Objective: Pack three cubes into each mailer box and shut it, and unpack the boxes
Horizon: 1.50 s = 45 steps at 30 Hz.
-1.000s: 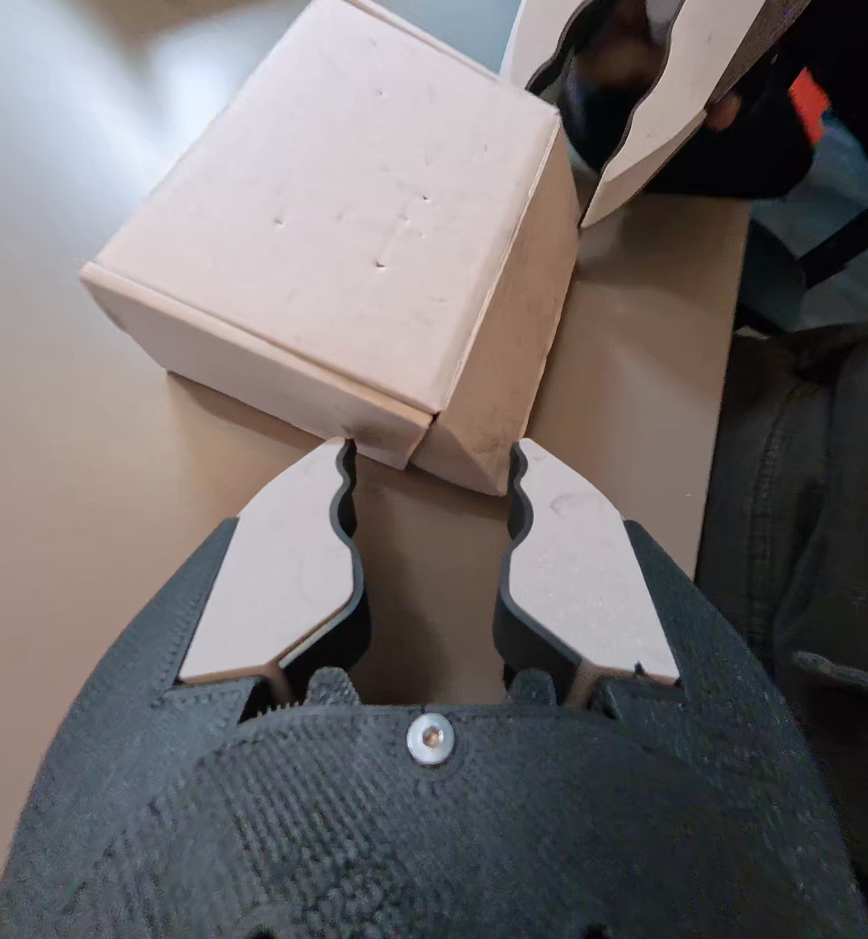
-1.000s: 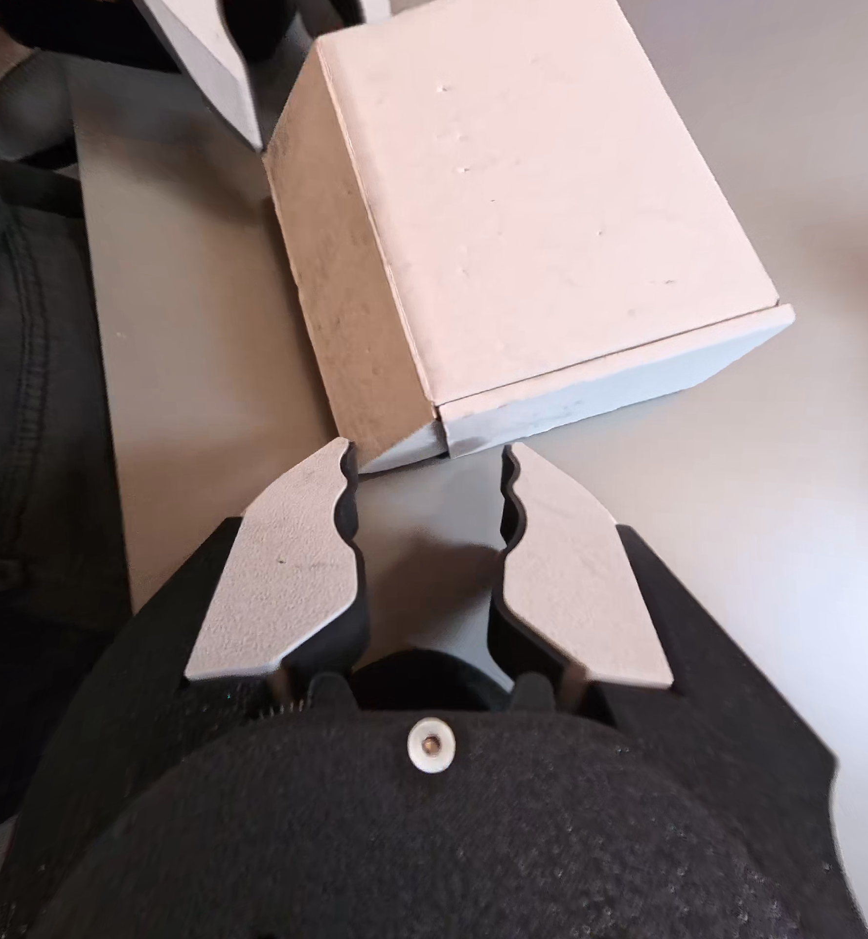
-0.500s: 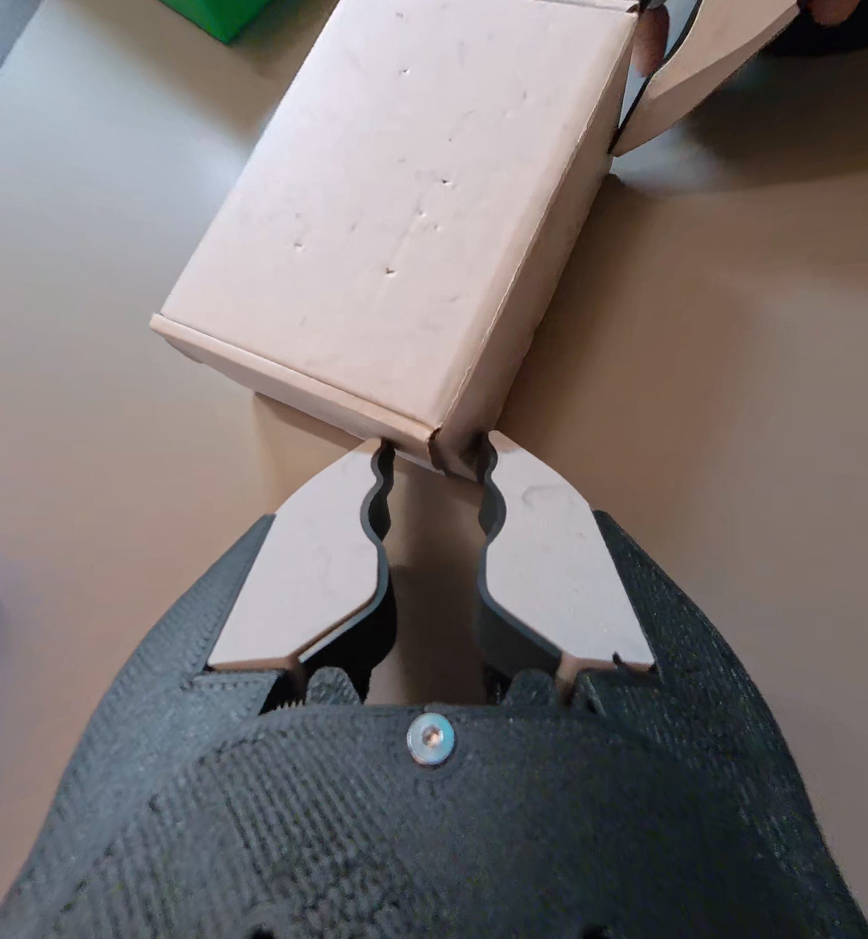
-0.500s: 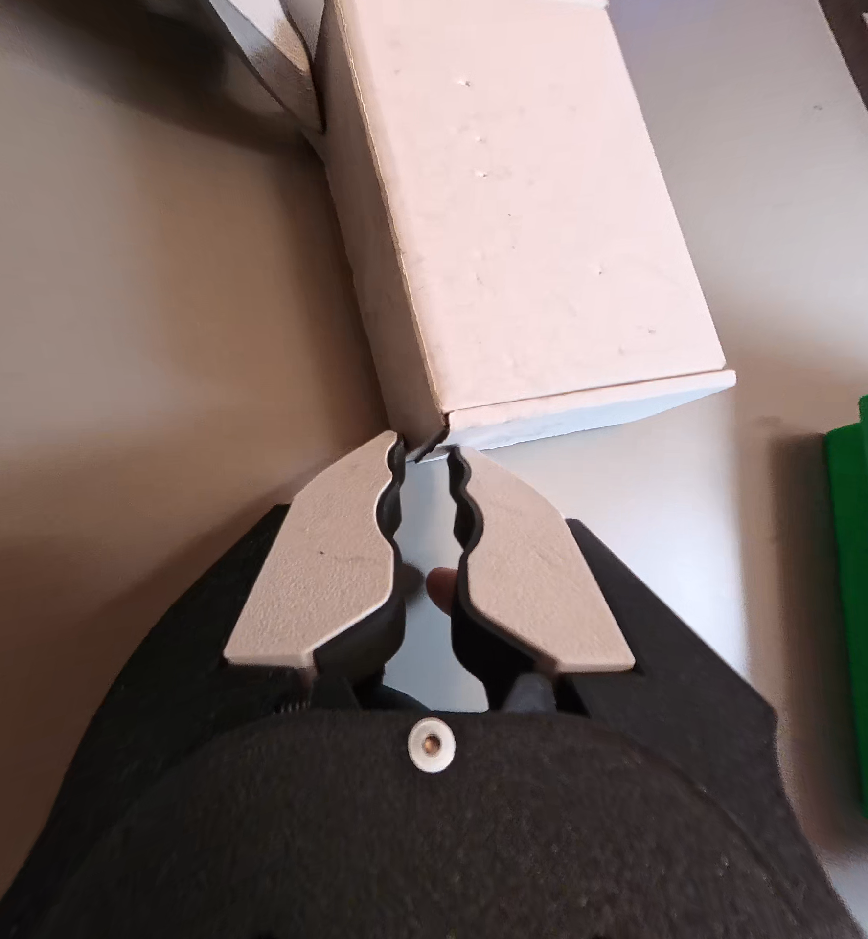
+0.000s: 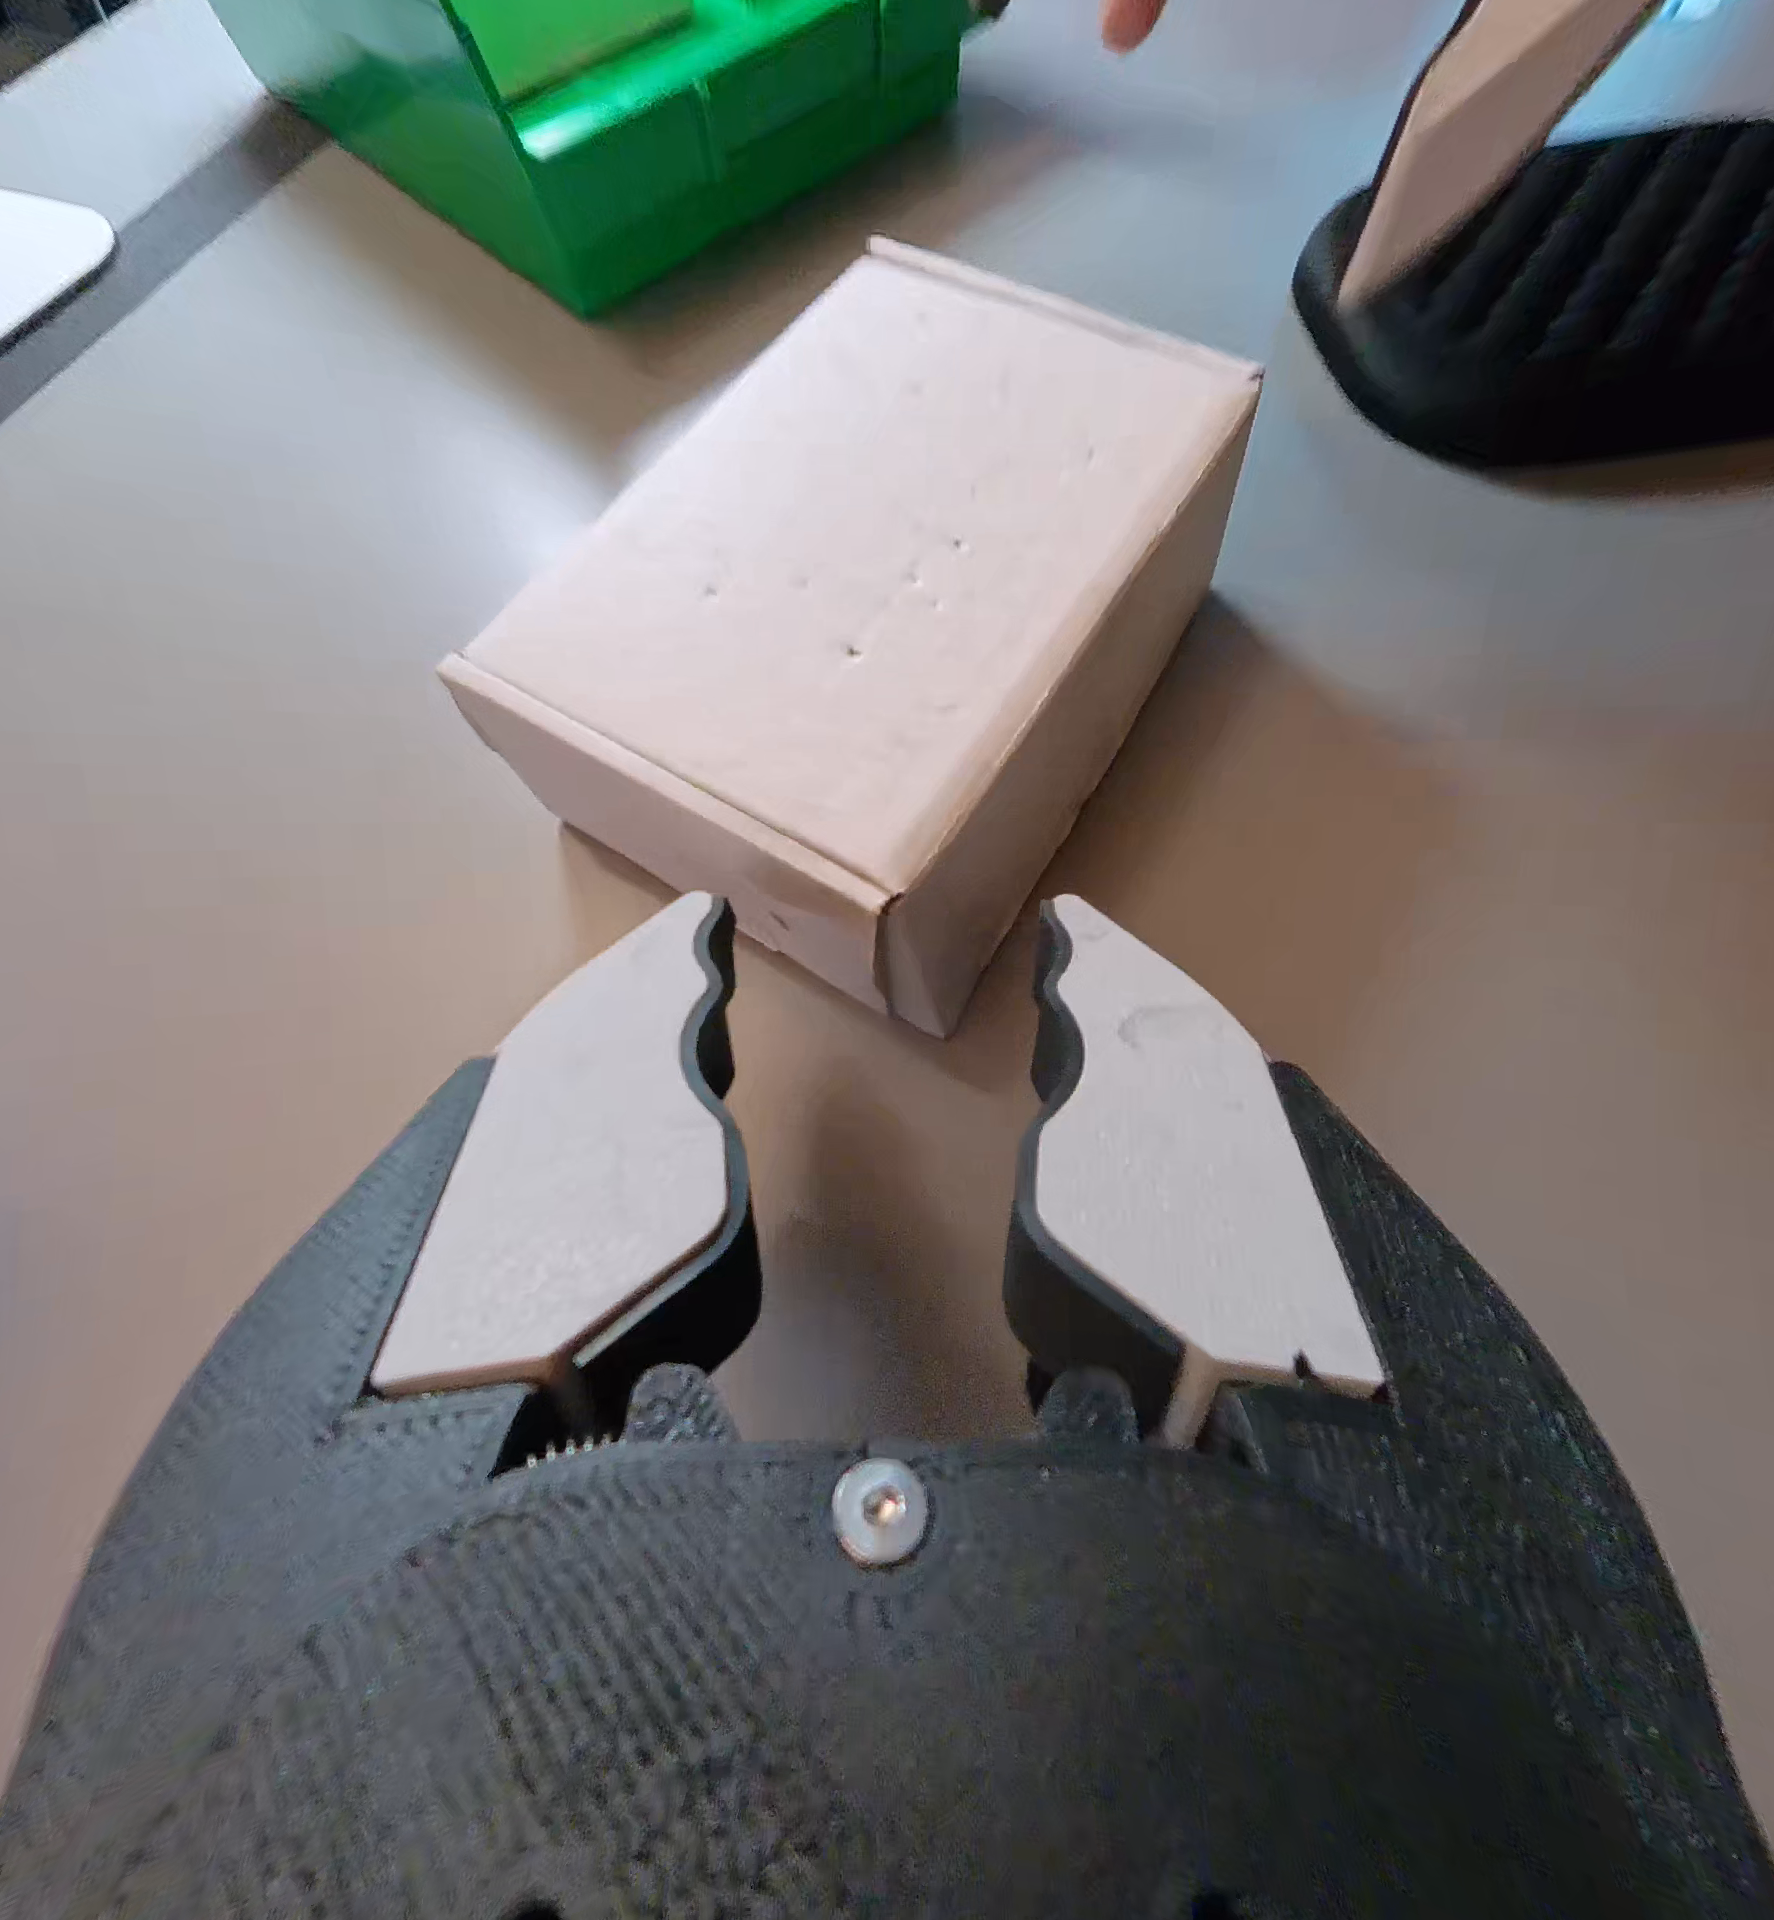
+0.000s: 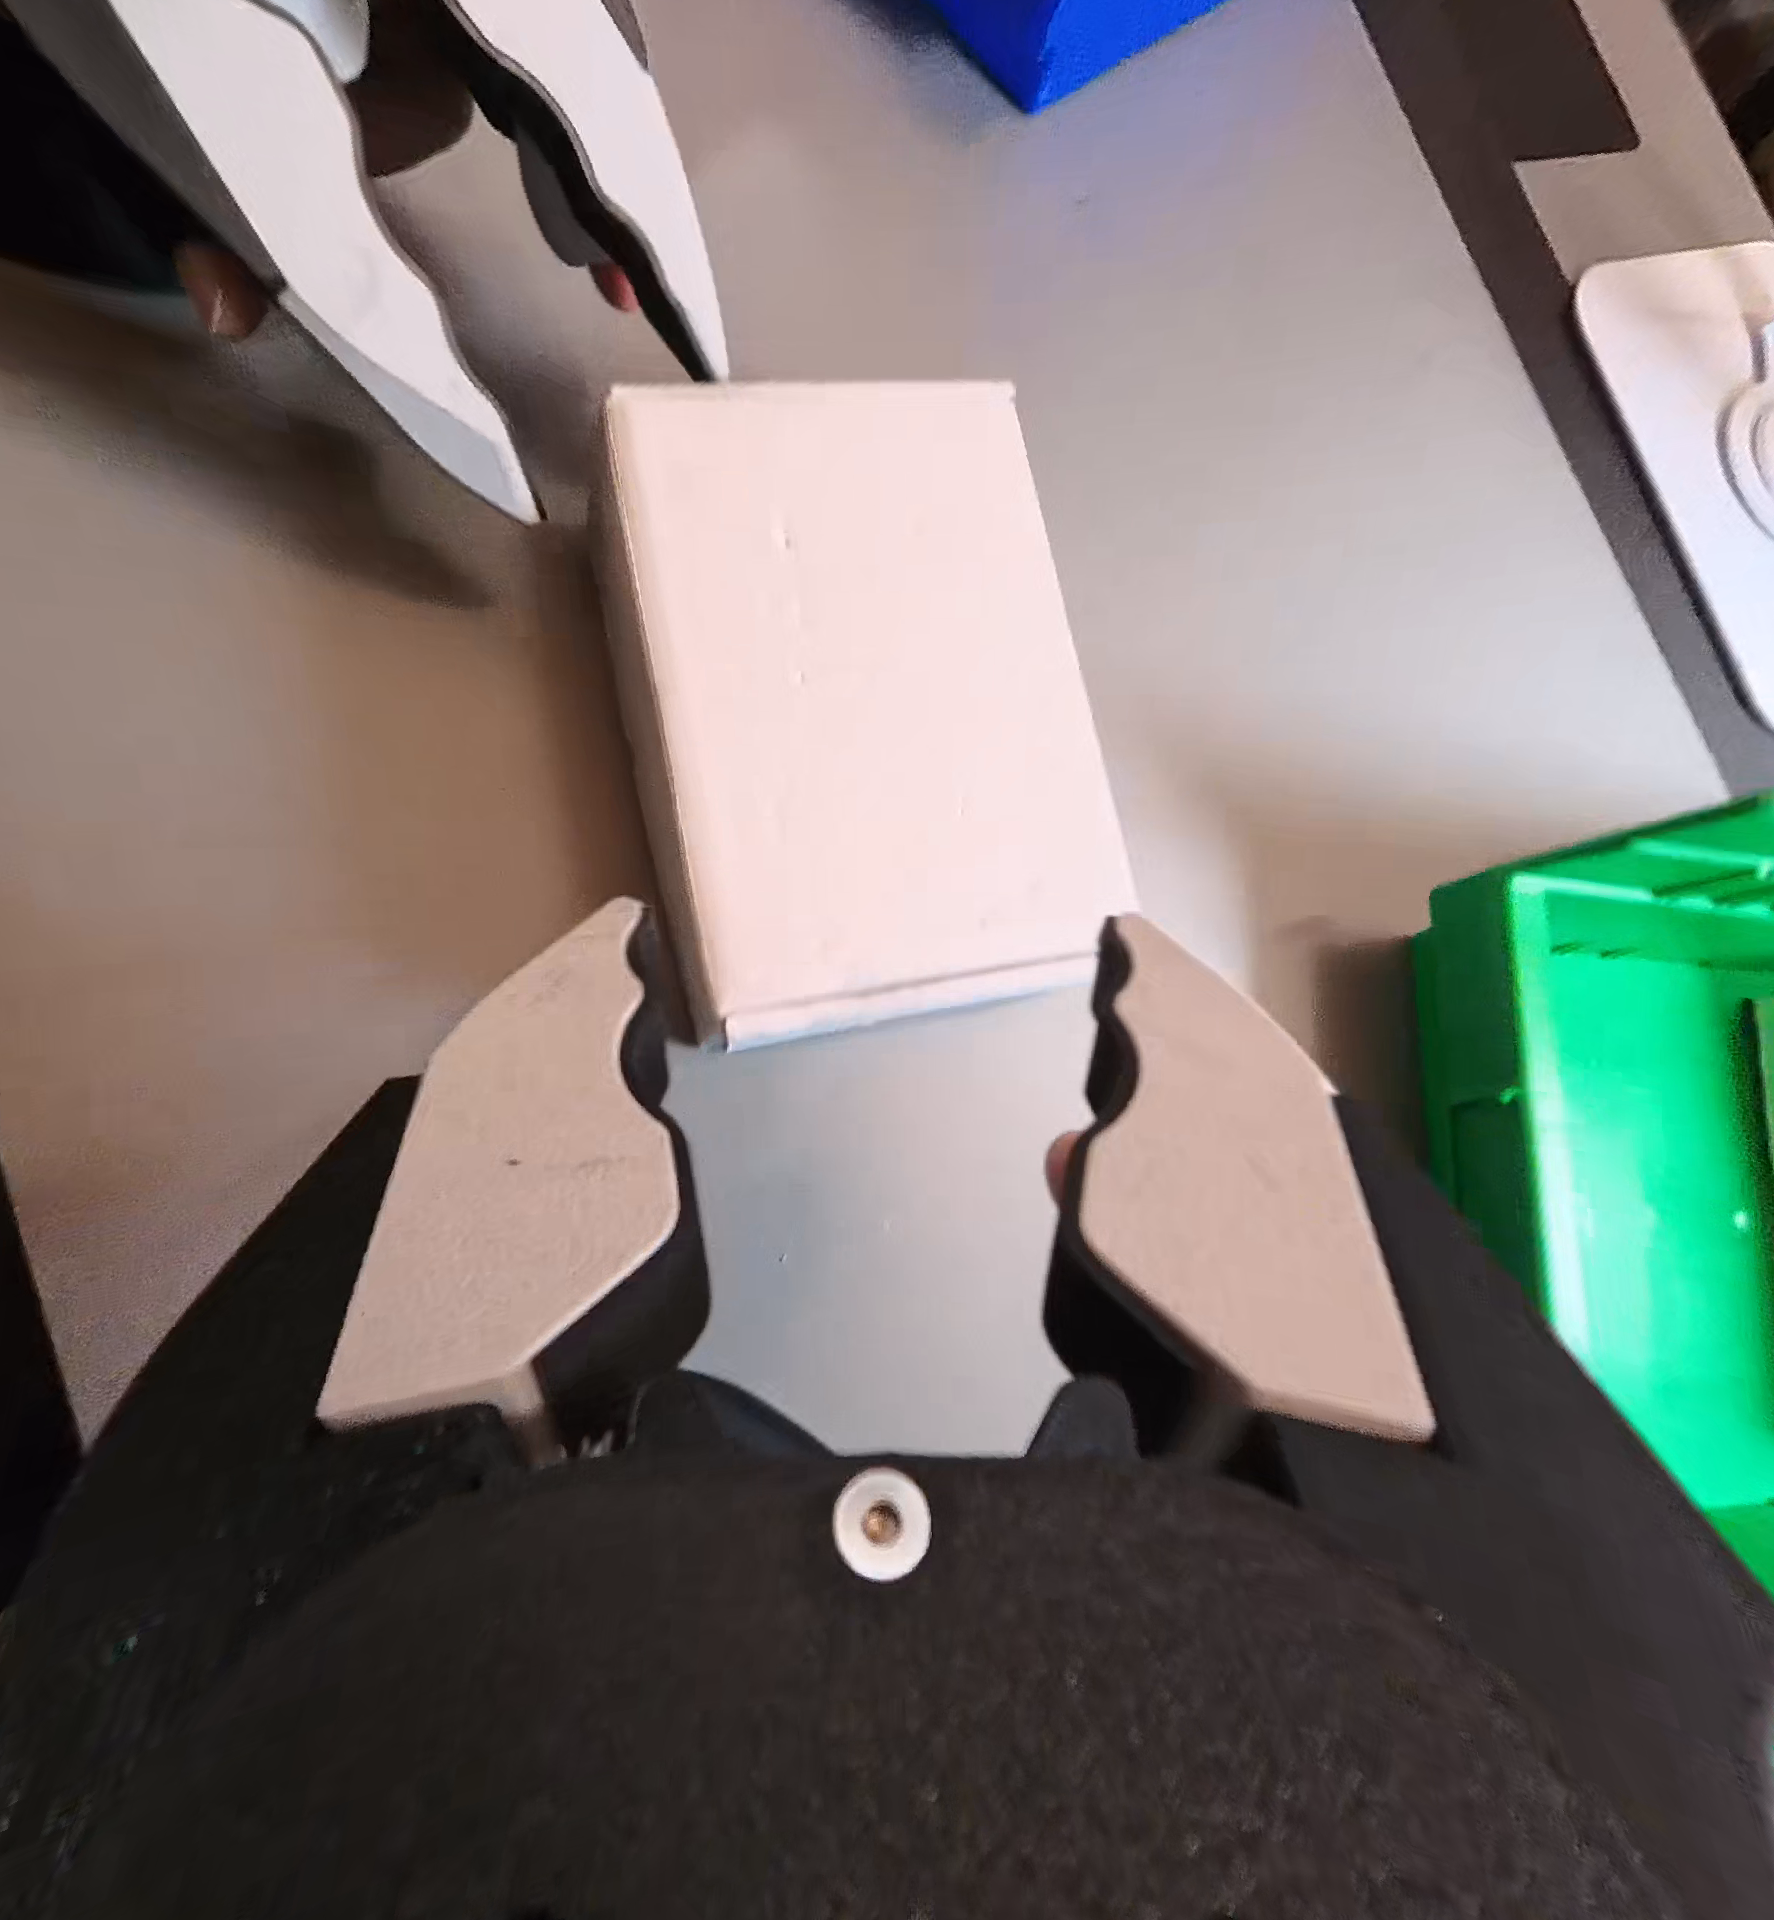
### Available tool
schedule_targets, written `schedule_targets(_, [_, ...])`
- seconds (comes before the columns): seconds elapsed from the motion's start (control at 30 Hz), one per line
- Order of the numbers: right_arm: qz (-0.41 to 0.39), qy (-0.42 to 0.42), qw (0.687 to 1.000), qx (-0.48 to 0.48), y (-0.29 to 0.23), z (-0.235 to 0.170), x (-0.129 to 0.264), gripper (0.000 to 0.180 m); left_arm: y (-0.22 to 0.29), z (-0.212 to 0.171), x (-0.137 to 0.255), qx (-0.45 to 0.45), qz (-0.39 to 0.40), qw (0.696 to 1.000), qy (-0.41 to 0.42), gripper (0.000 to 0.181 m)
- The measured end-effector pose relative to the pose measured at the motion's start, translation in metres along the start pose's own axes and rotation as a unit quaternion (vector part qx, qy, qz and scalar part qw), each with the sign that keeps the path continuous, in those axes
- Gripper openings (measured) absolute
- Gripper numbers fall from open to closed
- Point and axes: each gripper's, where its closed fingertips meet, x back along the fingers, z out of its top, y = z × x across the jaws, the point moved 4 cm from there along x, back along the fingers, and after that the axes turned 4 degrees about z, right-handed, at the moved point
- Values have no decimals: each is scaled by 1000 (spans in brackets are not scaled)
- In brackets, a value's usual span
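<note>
While the closed, pale cardboard mailer box (image 5: 862, 623) lies flat on the smooth beige table (image 5: 239, 727), both tools stand near it with nothing between their fingers. The left gripper (image 5: 883, 935), black with flat grey finger plates, has its jaws spread wide, and the near corner of the box sits just in front of the tips, between them but not touched as far as I can see. In the right wrist view the right gripper (image 6: 872, 956) is also opened wide; the short end of the box (image 6: 841, 675) with the lid's front edge reaches in between its two tips, and I cannot tell if the left tip touches the side wall. The lid is shut, with some small dents on its top. Beyond the far end of the box in that view, the left gripper (image 6: 602, 436) points toward it, its tips close to the far corner. A bright green plastic bin (image 6: 1641, 1195) stands on the table to the right of the box, a blue object (image 6: 1070, 42) lies farther off, and a white flat plate-like base (image 6: 1714, 468) rests at the table edge.
</note>
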Motion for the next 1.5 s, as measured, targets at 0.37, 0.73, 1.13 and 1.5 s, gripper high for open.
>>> schedule_targets(0.37, [105, -169, 977, 73, 7, 35, -78, 116, -12, 16, 30, 41, 25, 991, 128, 70])
schedule_targets(0.73, [127, -214, 964, 95, 2, 33, -106, 123, -13, 14, 37, 24, 28, 993, 116, 73])
schedule_targets(1.13, [192, -172, 961, 103, -12, 28, -93, 122, 14, -16, -7, -69, -30, 995, -66, 62])
schedule_targets(1.5, [174, -179, 960, 128, -12, 23, -93, 122, 23, -19, -17, -157, -25, 985, -65, 29])
